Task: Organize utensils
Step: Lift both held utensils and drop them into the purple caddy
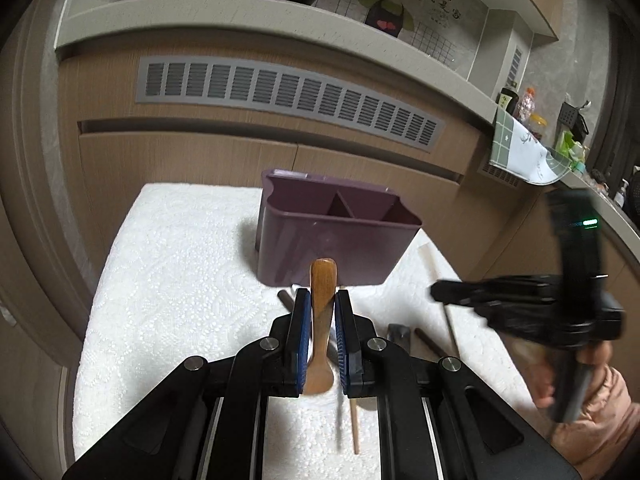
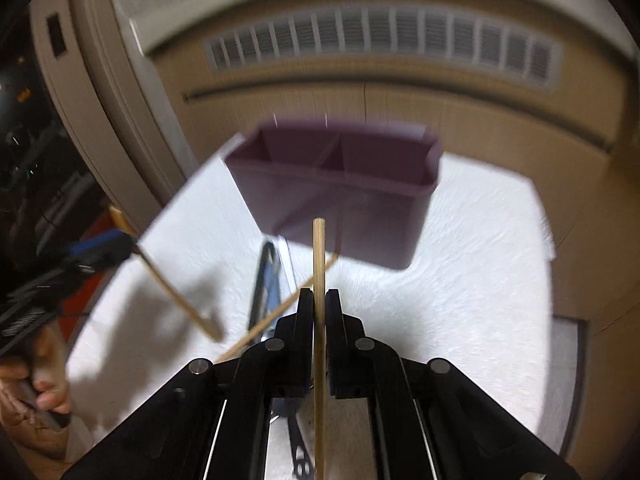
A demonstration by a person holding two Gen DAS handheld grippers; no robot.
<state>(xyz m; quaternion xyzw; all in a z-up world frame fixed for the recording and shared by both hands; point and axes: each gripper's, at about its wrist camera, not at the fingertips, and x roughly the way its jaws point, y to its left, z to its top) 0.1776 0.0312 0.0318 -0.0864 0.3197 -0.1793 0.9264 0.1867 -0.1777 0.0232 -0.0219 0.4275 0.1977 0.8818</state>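
A purple utensil holder (image 1: pixel 336 236) with divided compartments stands on a white towel-covered table (image 1: pixel 172 280); it also shows in the right wrist view (image 2: pixel 340 196). My left gripper (image 1: pixel 323 300) is shut on a wooden spoon (image 1: pixel 321 320), handle pointing toward the holder, held above the table. My right gripper (image 2: pixel 316 298) is shut on a light wooden chopstick (image 2: pixel 319 300) that points up toward the holder. The right gripper also appears blurred at the right of the left wrist view (image 1: pixel 440 292). The left gripper with the spoon (image 2: pixel 180 300) shows at the left of the right wrist view.
On the towel lie a second chopstick (image 2: pixel 276 312), dark chopsticks (image 1: pixel 424 342), a light stick (image 1: pixel 355 424) and a metal utensil with a blue handle (image 2: pixel 266 280). A wood-panelled cabinet with a vent grille (image 1: pixel 288 96) stands behind the table. A cluttered counter (image 1: pixel 560 152) is at the far right.
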